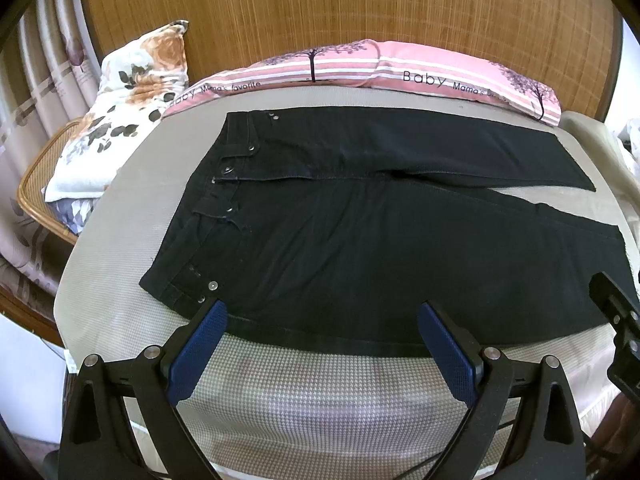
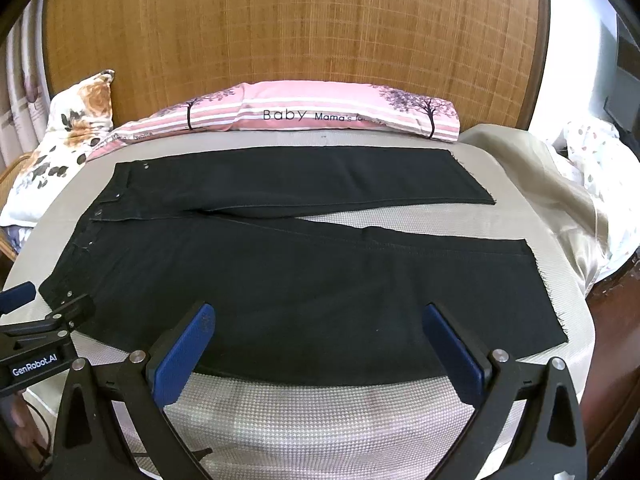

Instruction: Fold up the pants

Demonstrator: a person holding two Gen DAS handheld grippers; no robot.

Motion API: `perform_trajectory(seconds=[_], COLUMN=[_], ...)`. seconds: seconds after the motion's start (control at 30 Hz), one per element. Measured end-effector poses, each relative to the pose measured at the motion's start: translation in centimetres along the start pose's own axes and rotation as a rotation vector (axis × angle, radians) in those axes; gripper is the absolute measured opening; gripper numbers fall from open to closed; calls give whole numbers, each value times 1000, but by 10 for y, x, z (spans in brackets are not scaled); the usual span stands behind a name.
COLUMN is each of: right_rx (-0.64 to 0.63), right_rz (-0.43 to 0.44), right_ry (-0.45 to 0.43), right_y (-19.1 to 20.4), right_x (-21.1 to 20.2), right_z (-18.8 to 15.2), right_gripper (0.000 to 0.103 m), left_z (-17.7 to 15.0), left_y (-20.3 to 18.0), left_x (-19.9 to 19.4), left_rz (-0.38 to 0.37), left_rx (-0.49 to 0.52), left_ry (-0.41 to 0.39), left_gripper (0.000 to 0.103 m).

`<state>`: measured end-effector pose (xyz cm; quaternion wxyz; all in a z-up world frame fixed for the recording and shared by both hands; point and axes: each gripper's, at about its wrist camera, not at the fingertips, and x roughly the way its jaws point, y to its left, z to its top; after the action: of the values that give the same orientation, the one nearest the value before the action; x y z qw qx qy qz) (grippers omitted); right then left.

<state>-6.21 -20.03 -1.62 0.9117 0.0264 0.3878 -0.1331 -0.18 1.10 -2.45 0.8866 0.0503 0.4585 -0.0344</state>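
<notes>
Black pants (image 1: pixel 360 240) lie spread flat on the bed, waistband to the left, both legs running right with a wedge of bedding showing between them. In the right wrist view the same pants (image 2: pixel 300 280) fill the middle, their hems at the right. My left gripper (image 1: pixel 322 314) hovers open over the near edge of the pants close to the waistband corner, nothing between its blue pads (image 1: pixel 196 356). My right gripper (image 2: pixel 320 316) is open over the near leg, empty too. Each gripper shows at the edge of the other's view: right gripper (image 1: pixel 620 320), left gripper (image 2: pixel 44 320).
The grey-checked bed cover (image 1: pixel 320 400) carries the pants. A pink striped pillow (image 1: pixel 360 68) lies along the woven headboard (image 1: pixel 320 8). A floral pillow (image 1: pixel 128 100) rests on a wicker chair (image 1: pixel 36 200) at the left. A crumpled beige blanket (image 2: pixel 540 184) sits at the right.
</notes>
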Motion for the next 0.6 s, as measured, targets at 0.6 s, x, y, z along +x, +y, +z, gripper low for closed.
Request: perform_trajectory(seconds=[0.6], right_rx=[-5], right_rz=[-1], right_ry=[6], right_y=[-1], right_x=[5], right_z=[1], right_gripper=[103], left_z=[4], left_y=[-2], left_x=[5], left_rz=[8], left_rx=[4], left_ry=[23], left_gripper=[96])
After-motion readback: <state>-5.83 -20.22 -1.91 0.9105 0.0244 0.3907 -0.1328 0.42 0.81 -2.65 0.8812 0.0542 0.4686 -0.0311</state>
